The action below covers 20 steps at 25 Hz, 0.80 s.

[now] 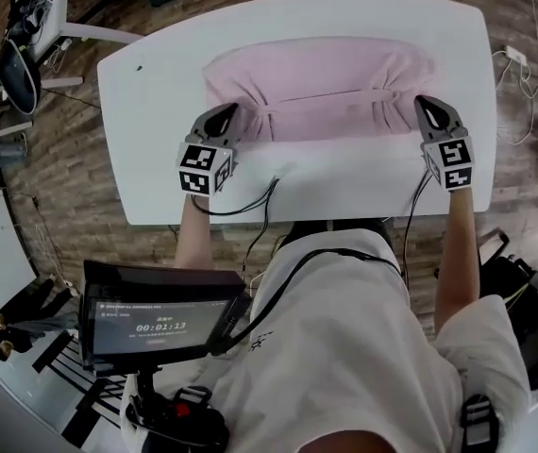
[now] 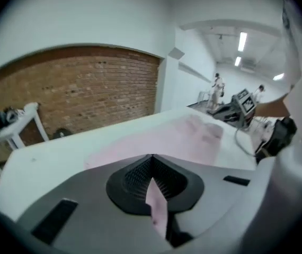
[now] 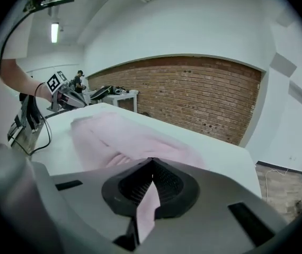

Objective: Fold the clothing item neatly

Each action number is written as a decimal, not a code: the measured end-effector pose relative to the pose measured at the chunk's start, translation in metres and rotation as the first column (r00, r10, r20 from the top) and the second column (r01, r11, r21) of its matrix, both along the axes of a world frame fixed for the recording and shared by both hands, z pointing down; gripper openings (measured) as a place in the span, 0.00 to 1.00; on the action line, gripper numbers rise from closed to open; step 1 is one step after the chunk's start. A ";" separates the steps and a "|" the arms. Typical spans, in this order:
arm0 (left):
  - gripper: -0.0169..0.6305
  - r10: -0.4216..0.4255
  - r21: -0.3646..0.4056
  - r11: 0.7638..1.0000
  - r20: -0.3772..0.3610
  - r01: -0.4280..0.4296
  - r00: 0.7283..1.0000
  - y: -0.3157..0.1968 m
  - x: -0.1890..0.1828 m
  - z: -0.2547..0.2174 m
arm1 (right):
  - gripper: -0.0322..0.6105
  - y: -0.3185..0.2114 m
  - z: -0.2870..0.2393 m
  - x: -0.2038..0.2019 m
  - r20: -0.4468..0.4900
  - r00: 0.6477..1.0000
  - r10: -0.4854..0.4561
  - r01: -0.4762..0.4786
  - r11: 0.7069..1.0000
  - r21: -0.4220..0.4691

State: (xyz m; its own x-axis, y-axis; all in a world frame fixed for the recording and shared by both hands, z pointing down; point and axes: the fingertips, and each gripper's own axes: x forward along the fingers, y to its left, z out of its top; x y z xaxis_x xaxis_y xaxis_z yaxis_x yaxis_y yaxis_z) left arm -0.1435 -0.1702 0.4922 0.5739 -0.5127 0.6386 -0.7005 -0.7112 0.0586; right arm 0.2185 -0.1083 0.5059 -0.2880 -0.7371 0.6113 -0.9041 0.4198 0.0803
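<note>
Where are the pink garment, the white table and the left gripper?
pink garment (image 1: 321, 75): head view, its smooth middle.
white table (image 1: 151, 159): head view, bare left part.
left gripper (image 1: 230, 111): head view, between its fingertips.

In the head view, the left gripper (image 1: 224, 116) and the right gripper (image 1: 427, 107) cover the near corners of the pink garment (image 1: 321, 78). The pinched cloth shows only in the gripper views (a thin pink strip between pressed jaws). The left gripper view is blurred over the cloth. A dark speck (image 1: 139, 67) near the far left corner of the table (image 1: 354, 185) is too small to name. On the screen (image 1: 156, 324) the small print is unreadable.
</note>
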 end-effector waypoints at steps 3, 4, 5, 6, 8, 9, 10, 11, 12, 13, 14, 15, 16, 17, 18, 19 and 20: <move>0.03 0.050 -0.089 0.995 -0.038 -0.053 0.998 0.052 0.025 0.030 | 0.05 0.037 0.014 -0.020 0.026 1.000 -0.015 0.017 0.999 -0.046; 0.03 0.032 -0.102 0.994 -0.004 -0.032 0.999 0.058 0.026 0.048 | 0.05 0.041 0.026 -0.024 0.008 1.000 -0.014 0.015 0.998 -0.064; 0.03 0.003 -0.118 0.993 0.030 0.000 1.000 0.060 0.024 0.066 | 0.05 0.042 0.040 -0.022 -0.033 0.999 -0.005 0.003 0.996 -0.087; 0.03 -0.031 -0.138 0.990 0.047 0.037 0.998 0.059 0.021 0.081 | 0.05 0.042 0.053 -0.016 -0.084 0.996 0.015 -0.025 0.993 -0.114; 0.03 -0.096 -0.177 0.979 0.013 0.097 0.995 0.054 0.014 0.096 | 0.05 0.043 0.073 0.003 -0.149 0.986 0.078 -0.103 0.980 -0.169; 0.03 -0.120 -0.189 0.975 -0.016 0.115 0.993 0.052 0.011 0.097 | 0.05 0.042 0.078 0.007 -0.157 0.983 0.099 -0.129 0.973 -0.189; 0.03 -0.137 -0.196 0.972 -0.033 0.128 0.990 0.050 0.009 0.097 | 0.05 0.040 0.079 0.008 -0.163 0.981 0.105 -0.137 0.970 -0.201; 0.03 -0.152 -0.197 0.970 -0.040 0.141 0.988 0.050 0.008 0.095 | 0.05 0.038 0.078 0.006 -0.173 0.980 0.096 -0.131 0.971 -0.201; 0.03 -0.166 -0.193 0.969 -0.042 0.155 0.985 0.051 0.008 0.093 | 0.05 0.037 0.075 0.006 -0.185 0.979 0.086 -0.122 0.974 -0.190; 0.03 -0.178 -0.184 0.969 -0.044 0.168 0.983 0.053 0.009 0.090 | 0.05 0.038 0.070 0.007 -0.193 0.978 0.084 -0.118 0.979 -0.169; 0.03 -0.184 -0.170 0.970 -0.048 0.173 0.982 0.054 0.009 0.085 | 0.05 0.039 0.063 0.008 -0.190 0.977 0.093 -0.121 0.982 -0.143; 0.03 -0.179 -0.155 0.973 -0.054 0.169 0.982 0.056 0.008 0.078 | 0.05 0.040 0.055 0.009 -0.180 0.978 0.105 -0.127 0.985 -0.115; 0.03 -0.165 -0.141 0.978 -0.064 0.155 0.984 0.059 0.007 0.069 | 0.05 0.042 0.045 0.007 -0.166 0.979 0.117 -0.133 0.987 -0.090; 0.03 -0.148 -0.131 0.982 -0.076 0.137 0.986 0.063 0.006 0.060 | 0.05 0.045 0.036 0.004 -0.148 0.981 0.124 -0.135 0.989 -0.067; 0.03 -0.134 -0.123 0.985 -0.092 0.122 0.987 0.067 0.006 0.050 | 0.05 0.048 0.026 -0.001 -0.131 0.983 0.127 -0.134 0.990 -0.047; 0.03 -0.124 -0.116 0.987 -0.114 0.111 0.986 0.071 0.006 0.039 | 0.05 0.052 0.016 -0.007 -0.116 0.985 0.127 -0.131 0.991 -0.027; 0.03 -0.117 -0.105 0.989 -0.137 0.103 0.984 0.075 0.006 0.028 | 0.05 0.057 0.006 -0.012 -0.107 0.986 0.126 -0.128 0.992 -0.007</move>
State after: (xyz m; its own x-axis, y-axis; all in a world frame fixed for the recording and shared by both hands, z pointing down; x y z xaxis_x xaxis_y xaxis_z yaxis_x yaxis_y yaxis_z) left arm -0.1377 -0.0954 0.5198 0.6061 -0.5173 0.6042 -0.7538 -0.6161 0.2286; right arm 0.2065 -0.0515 0.5122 -0.1255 -0.7547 0.6439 -0.9368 0.3037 0.1734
